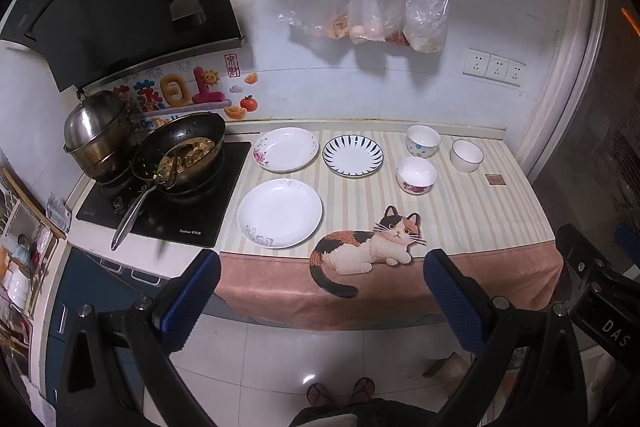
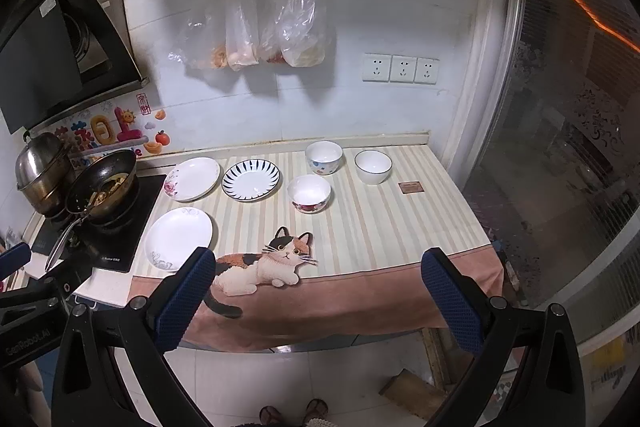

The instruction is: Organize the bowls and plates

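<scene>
On the striped cat cloth lie three plates: a white plate with grey swirls (image 1: 280, 213) (image 2: 179, 239) at the front left, a pink-flowered plate (image 1: 286, 149) (image 2: 193, 179) behind it, and a blue-striped plate (image 1: 353, 155) (image 2: 251, 179). Three bowls stand to the right: a dotted bowl (image 1: 423, 141) (image 2: 323, 157), a red-flowered bowl (image 1: 416, 175) (image 2: 309, 193) and a dark-rimmed white bowl (image 1: 467, 155) (image 2: 373, 167). My left gripper (image 1: 320, 291) and right gripper (image 2: 318, 291) are both open and empty, held off the counter's front edge, apart from all dishes.
A stove (image 1: 160, 203) at the left carries a wok with food (image 1: 180, 151) (image 2: 104, 183) and a steel pot (image 1: 96, 135). Plastic bags (image 1: 372, 15) hang on the back wall. A small brown square (image 1: 495, 179) lies at the cloth's right. A glass door (image 2: 560, 147) bounds the right.
</scene>
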